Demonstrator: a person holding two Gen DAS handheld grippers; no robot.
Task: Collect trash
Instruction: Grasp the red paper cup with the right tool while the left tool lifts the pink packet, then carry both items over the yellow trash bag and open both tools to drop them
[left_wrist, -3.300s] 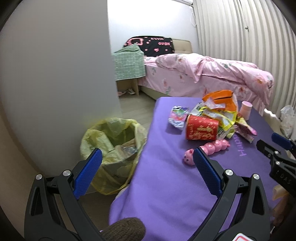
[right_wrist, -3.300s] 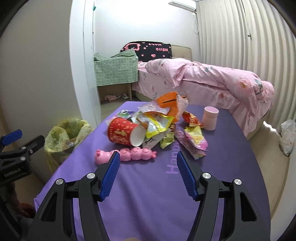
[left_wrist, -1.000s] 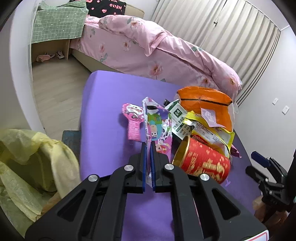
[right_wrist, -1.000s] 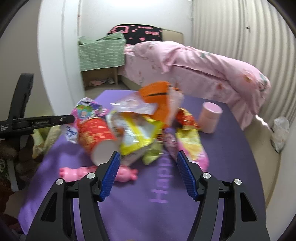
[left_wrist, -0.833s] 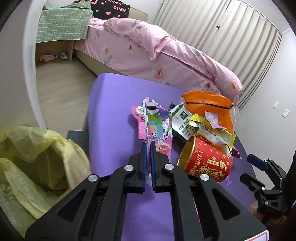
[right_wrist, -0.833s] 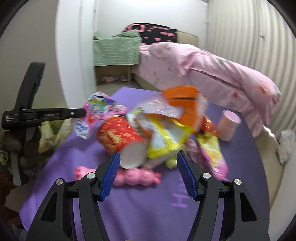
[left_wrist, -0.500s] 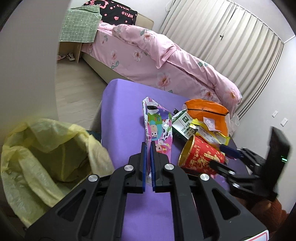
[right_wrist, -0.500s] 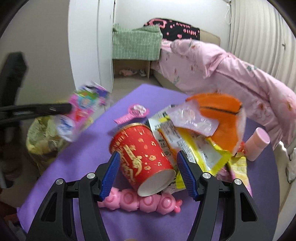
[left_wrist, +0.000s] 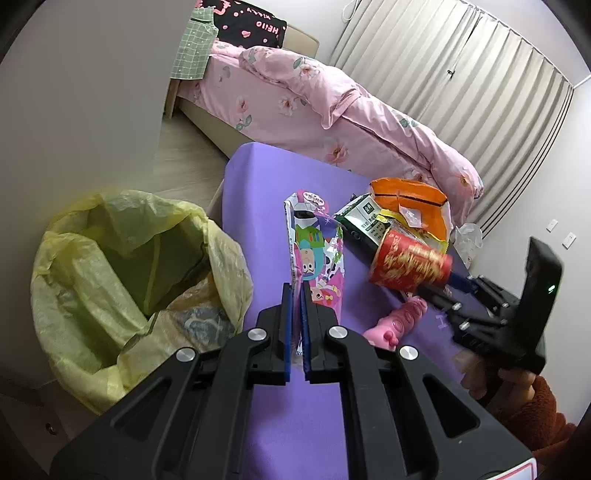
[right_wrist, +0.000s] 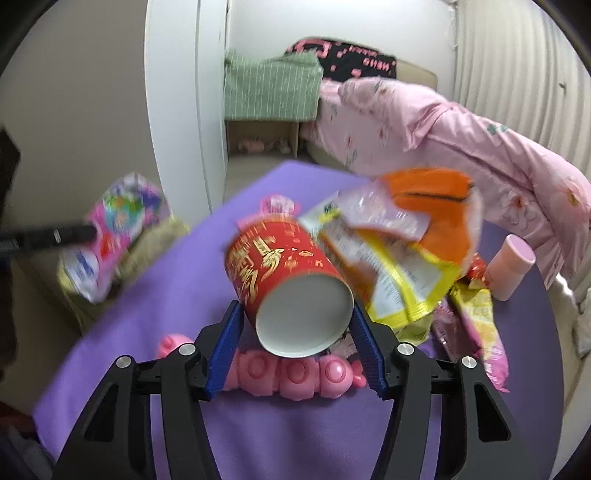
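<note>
While the left gripper (left_wrist: 295, 291) pinches a wrapper (left_wrist: 314, 243) beside the bin bag (left_wrist: 122, 273), the right gripper (right_wrist: 295, 325), closing, straddles the cup (right_wrist: 284, 273), mouth toward it.

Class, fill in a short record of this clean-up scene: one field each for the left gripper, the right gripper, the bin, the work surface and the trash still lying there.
left gripper: shut on the cartoon wrapper
right gripper: jaws have just been closing around the red paper cup; contact unclear
bin: yellow bin bag, open, beside the table
work surface: purple table
trash left: orange bag, yellow packet
other: pink caterpillar toy
</note>
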